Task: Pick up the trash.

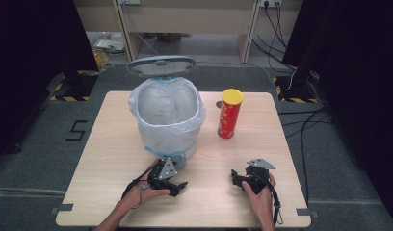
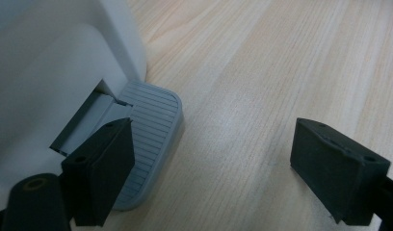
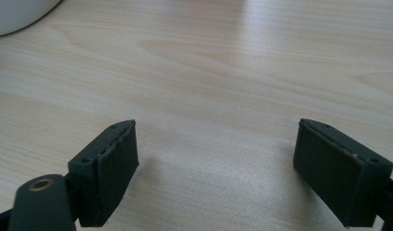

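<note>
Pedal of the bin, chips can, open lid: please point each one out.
pedal (image 2: 151,139), left gripper view, on its ribbed top.
chips can (image 1: 229,118), high view, on its red side.
lid (image 1: 161,65), high view, on its grey inner face.

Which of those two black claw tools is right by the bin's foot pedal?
The left gripper: one jaw sits over the grey pedal of the bin. The right gripper has bare table between its open jaws.

A black two-jaw left gripper (image 1: 177,186) and right gripper (image 1: 236,179) are seen at lower centre, each topped by a grey three-cornered plate and trailed by a black cable. Blocky black jaws with small screw holes are shown; forearms are bare.
</note>
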Demonstrator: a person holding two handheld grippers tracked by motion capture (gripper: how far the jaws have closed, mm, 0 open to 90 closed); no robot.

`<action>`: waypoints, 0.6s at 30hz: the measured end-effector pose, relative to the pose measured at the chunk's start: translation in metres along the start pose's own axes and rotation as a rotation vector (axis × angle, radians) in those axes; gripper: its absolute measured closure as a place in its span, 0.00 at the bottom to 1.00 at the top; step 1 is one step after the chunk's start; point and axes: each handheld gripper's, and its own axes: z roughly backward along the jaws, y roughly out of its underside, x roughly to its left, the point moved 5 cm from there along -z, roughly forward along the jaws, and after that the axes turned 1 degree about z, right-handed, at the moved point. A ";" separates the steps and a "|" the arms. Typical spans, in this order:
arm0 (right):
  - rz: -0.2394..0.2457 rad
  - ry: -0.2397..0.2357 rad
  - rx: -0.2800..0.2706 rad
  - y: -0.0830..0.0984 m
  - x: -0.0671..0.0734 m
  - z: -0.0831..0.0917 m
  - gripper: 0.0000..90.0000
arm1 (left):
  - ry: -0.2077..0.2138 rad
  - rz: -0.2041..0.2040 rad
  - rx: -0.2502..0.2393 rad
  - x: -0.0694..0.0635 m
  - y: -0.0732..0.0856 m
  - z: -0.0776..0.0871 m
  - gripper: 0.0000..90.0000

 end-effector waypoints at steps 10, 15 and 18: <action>-0.018 0.014 -0.055 -0.006 -0.008 0.000 0.21 | -0.005 0.009 0.000 -0.001 -0.001 0.000 0.16; 0.011 -0.004 -0.149 -0.027 -0.011 0.003 0.17 | -0.006 0.011 0.003 -0.001 -0.001 -0.001 0.16; 0.016 -0.022 -0.194 -0.040 -0.011 0.003 0.17 | -0.007 0.011 0.003 -0.001 -0.001 -0.001 0.16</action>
